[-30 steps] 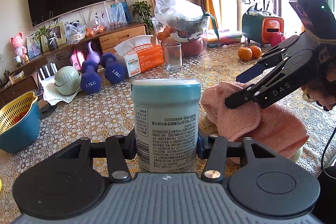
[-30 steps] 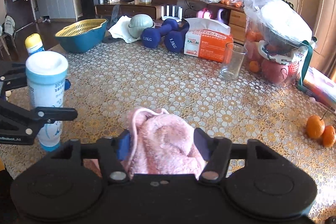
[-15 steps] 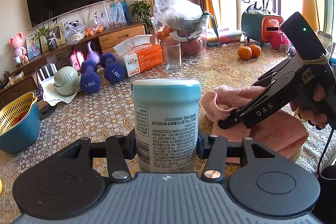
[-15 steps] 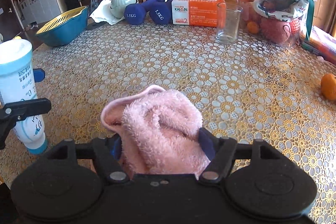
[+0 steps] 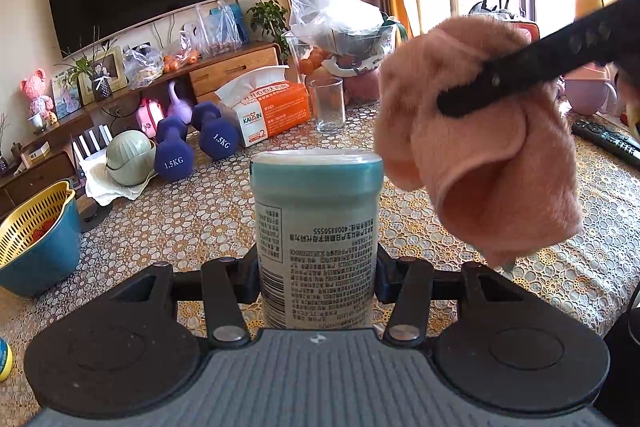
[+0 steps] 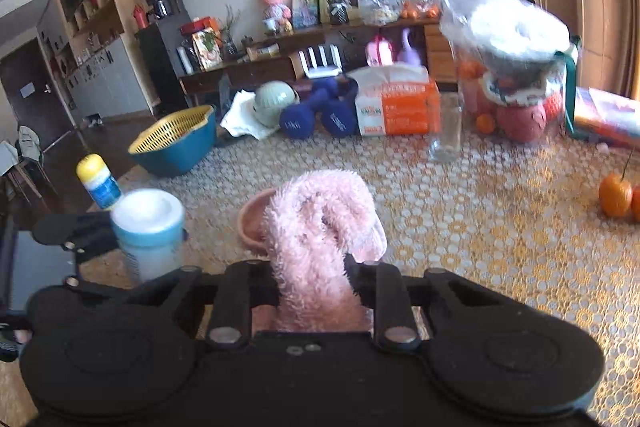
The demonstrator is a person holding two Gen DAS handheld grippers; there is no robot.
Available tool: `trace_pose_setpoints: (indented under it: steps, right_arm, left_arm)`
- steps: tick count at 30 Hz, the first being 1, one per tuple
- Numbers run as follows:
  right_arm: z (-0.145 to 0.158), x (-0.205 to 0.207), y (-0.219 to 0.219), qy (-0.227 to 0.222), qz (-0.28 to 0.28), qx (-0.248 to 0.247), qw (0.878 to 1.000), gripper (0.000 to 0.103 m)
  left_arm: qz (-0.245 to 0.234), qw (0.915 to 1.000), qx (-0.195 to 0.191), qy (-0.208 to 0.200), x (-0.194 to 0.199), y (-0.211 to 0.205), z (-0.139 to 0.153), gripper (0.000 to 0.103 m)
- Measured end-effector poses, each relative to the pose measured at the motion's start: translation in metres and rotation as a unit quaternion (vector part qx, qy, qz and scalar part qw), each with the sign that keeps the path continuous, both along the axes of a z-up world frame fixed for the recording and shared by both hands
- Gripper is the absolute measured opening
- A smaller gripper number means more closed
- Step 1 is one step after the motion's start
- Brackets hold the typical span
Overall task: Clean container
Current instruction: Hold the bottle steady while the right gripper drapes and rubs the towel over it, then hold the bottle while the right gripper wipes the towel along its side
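A pale blue cylindrical container (image 5: 316, 239) with a teal lid and printed label stands upright between my left gripper's (image 5: 316, 267) fingers, which are shut on its sides. In the right wrist view the same container (image 6: 149, 231) shows at lower left, held by the left gripper (image 6: 84, 233). My right gripper (image 6: 312, 279) is shut on a fluffy pink cloth (image 6: 320, 243). Seen from the left wrist, the cloth (image 5: 480, 147) hangs in the air just right of and above the container's lid, pinched by the right gripper's black finger (image 5: 520, 75).
On the lace-patterned tablecloth (image 5: 192, 211) stand a glass (image 5: 327, 105), an orange tissue box (image 5: 264, 111), blue dumbbells (image 5: 192, 143), a blue basket with yellow strainer (image 5: 36, 227), a bagged fruit bowl (image 5: 340, 39), a remote (image 5: 608, 141), oranges (image 6: 616, 195) and a yellow-capped bottle (image 6: 98, 181).
My right gripper has lifted the pink cloth off the table and carried it up beside the container's lid. The left gripper and container have stayed in place.
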State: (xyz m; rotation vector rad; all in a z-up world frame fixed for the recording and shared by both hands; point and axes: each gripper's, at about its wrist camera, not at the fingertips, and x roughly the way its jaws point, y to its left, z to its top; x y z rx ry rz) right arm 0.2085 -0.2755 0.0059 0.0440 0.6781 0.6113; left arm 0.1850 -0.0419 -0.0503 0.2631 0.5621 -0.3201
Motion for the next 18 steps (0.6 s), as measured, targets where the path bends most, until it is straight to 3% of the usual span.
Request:
trace_pose_setpoints:
  steps: [5,9,14,18]
  right_arm:
    - [0.049,-0.018,0.01,-0.052,0.055,0.023,0.997,0.022]
    - [0.067,-0.029,0.03,-0.071,0.107,0.028,0.991,0.022]
    - [0.058,-0.032,0.068,-0.069,0.163,-0.003,0.984,0.022]
    - [0.043,-0.024,0.082,-0.058,0.167,-0.031,0.984,0.022]
  left_arm:
    - [0.0,1.0,0.005,0.0,-0.001,-0.002,0.0,0.05]
    - [-0.002,0.9999,0.012,0.001,-0.001,-0.004,0.001,0.05]
    - [-0.015,0.9995,0.028,-0.004,-0.003,-0.01,0.0,0.05]
    - [-0.027,0.9989,0.038,-0.009,-0.005,-0.011,-0.003,0.05]
